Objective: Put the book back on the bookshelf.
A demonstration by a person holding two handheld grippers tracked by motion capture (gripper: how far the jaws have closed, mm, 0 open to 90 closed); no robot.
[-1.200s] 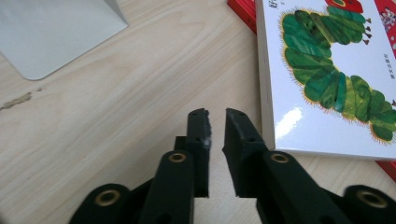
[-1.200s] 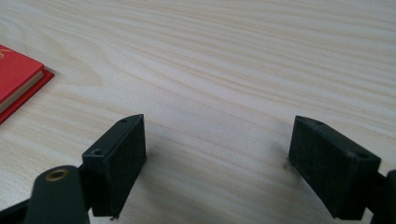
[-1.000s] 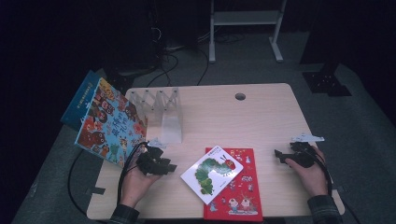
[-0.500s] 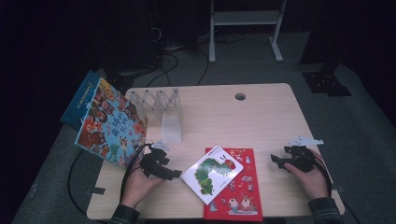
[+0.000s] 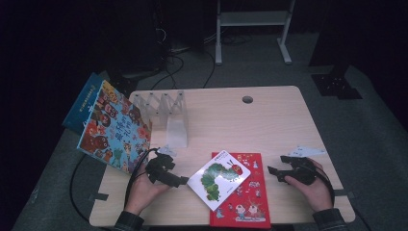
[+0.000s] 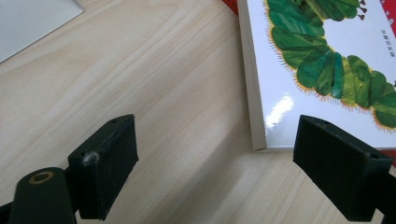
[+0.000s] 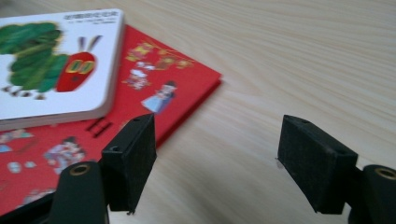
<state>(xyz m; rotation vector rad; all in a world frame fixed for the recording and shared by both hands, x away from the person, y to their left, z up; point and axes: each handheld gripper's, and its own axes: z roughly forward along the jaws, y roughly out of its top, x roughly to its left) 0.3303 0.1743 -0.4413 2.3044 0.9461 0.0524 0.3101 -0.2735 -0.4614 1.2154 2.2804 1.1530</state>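
Resting flat on the red book [image 5: 243, 202], the caterpillar book [image 5: 219, 178] lay unlifted, left gripper [image 5: 180, 181] jaws freshly released beside it, right gripper [image 5: 275, 171] jaws empty, the clear rack [image 5: 163, 103] waiting.

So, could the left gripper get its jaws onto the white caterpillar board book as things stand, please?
Probably yes. The left gripper has just been opening, with nothing between its jaws, and the white caterpillar board book lies just ahead on the wooden table, its corner facing the gap.
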